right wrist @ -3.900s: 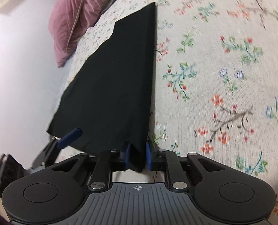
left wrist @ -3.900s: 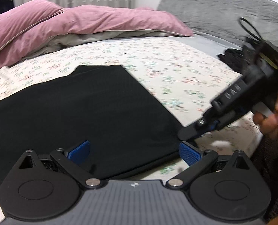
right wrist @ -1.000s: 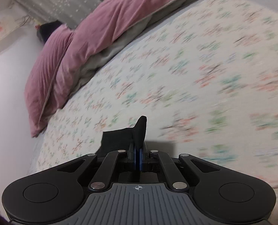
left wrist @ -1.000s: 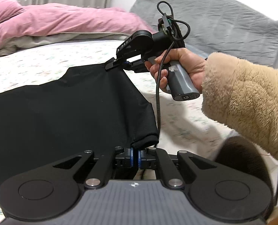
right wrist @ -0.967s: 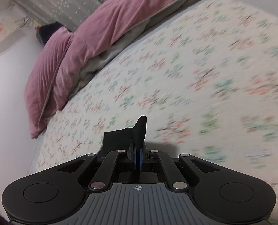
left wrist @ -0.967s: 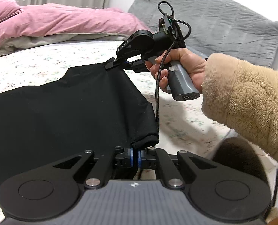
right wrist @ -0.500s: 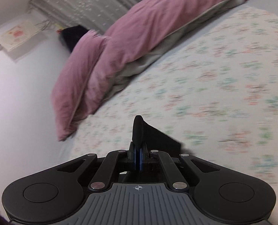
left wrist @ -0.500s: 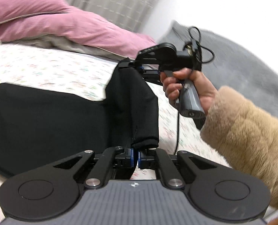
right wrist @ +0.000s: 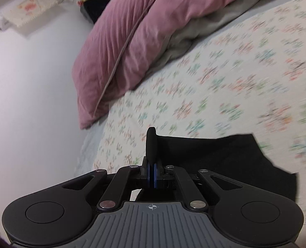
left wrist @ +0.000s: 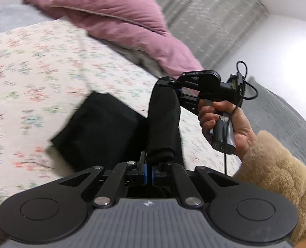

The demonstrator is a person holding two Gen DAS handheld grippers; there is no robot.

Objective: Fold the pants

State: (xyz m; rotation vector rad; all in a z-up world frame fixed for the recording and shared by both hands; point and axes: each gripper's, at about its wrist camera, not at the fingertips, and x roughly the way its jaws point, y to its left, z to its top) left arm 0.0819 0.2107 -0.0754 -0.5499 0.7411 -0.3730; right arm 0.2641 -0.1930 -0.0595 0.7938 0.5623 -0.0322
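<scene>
Black pants point(left wrist: 103, 124) lie partly folded on the flowered bed sheet point(left wrist: 29, 66). One edge of them is lifted off the bed and stretched as a dark band point(left wrist: 163, 124) between both grippers. My left gripper point(left wrist: 148, 173) is shut on the near end of that band. My right gripper point(left wrist: 173, 86), held by a hand in a tan fleece sleeve point(left wrist: 276, 169), is shut on the far end. In the right wrist view the right gripper point(right wrist: 152, 173) pinches a fold of the pants point(right wrist: 215, 157), which spread to the right on the sheet point(right wrist: 235, 86).
A pink duvet point(left wrist: 115, 20) with a grey underside is piled at the far side of the bed, also in the right wrist view as the pink duvet point(right wrist: 144, 37). A grey pillow point(left wrist: 281, 124) lies to the right. A white wall point(right wrist: 29, 113) borders the bed's left side.
Both grippers have carried the lifted edge of the pants across the bed toward the pink duvet. The left gripper has rolled, and the flat part of the pants looks shorter.
</scene>
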